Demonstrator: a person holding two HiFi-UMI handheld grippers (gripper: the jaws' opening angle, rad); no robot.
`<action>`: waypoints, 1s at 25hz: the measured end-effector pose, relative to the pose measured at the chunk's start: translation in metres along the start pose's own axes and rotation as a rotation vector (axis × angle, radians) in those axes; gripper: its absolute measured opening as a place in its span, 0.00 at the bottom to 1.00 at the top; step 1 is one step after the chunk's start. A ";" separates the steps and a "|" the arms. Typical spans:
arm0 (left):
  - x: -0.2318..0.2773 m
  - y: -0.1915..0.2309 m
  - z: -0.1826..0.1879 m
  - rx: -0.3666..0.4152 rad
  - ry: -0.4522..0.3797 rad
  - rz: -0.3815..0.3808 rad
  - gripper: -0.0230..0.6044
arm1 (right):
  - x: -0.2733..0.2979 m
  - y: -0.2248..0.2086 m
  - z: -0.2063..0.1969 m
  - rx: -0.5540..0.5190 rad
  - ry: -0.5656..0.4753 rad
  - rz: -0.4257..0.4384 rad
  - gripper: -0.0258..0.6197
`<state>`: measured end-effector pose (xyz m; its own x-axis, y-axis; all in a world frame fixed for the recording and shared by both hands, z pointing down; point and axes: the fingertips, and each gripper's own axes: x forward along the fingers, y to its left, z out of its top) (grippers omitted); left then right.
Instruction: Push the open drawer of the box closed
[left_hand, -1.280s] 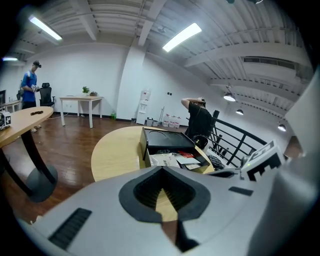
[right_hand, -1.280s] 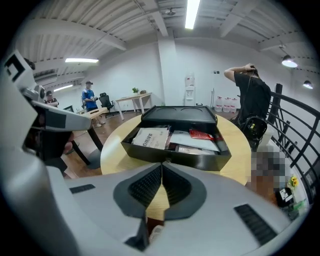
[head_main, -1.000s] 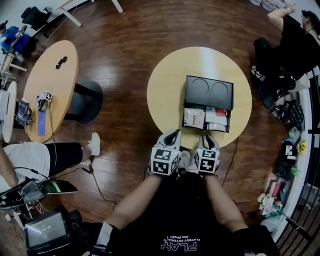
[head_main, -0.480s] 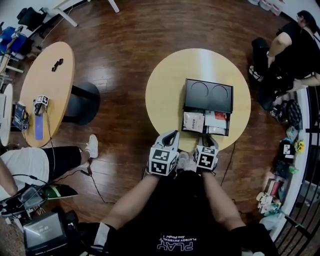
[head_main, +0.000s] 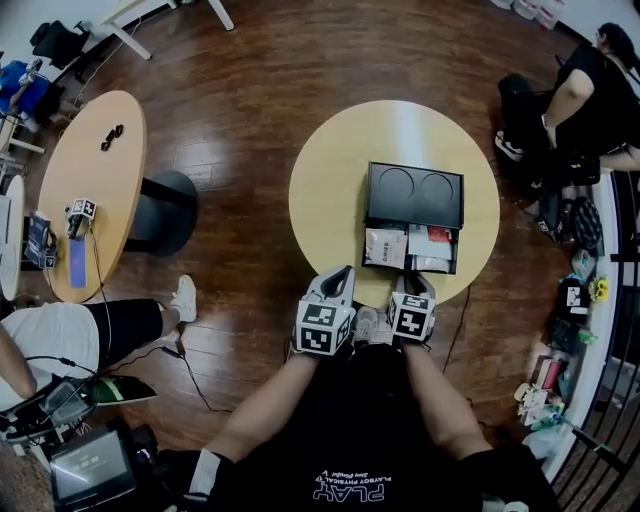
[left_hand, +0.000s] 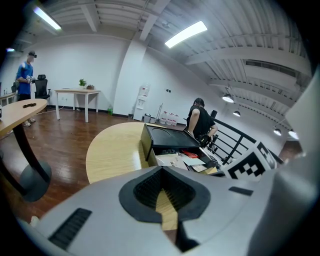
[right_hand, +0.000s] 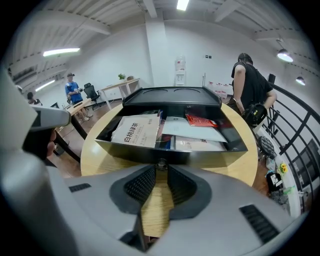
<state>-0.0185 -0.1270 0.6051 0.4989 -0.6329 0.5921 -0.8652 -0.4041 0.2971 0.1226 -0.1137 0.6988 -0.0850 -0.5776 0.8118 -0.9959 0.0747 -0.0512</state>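
"PLAY" on the black shirt (head_main: 365, 420)

Left tool (head_main: 346, 271) seemingly closed, right tool (head_main: 415, 278) slightly parted, both forward

In your head view the right gripper (head_main: 417, 279) covers the middle of the drawer (head_main: 440, 266) front, so the knob (right_hand: 161, 163) shows only in the right gripper view, and even there you cannot tell whether the jaw tips touch it. In the left gripper view the left gripper (left_hand: 162, 169) hides the drawer's near end with its own body. The papers (head_main: 386, 243) are too small to read from above, and the person (head_main: 50, 325) at left is cut off by the edge.
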 end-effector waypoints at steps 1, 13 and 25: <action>0.001 0.000 0.000 -0.001 0.000 0.002 0.03 | 0.000 -0.001 0.000 0.000 0.000 0.001 0.16; -0.001 -0.011 0.005 0.010 -0.009 0.011 0.03 | -0.008 -0.012 -0.001 -0.003 -0.001 0.000 0.16; 0.002 -0.004 0.020 0.014 -0.034 0.025 0.03 | 0.002 -0.014 0.020 -0.001 -0.017 0.017 0.16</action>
<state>-0.0126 -0.1394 0.5903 0.4786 -0.6652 0.5731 -0.8768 -0.3970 0.2715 0.1359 -0.1319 0.6894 -0.1024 -0.5898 0.8010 -0.9943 0.0853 -0.0643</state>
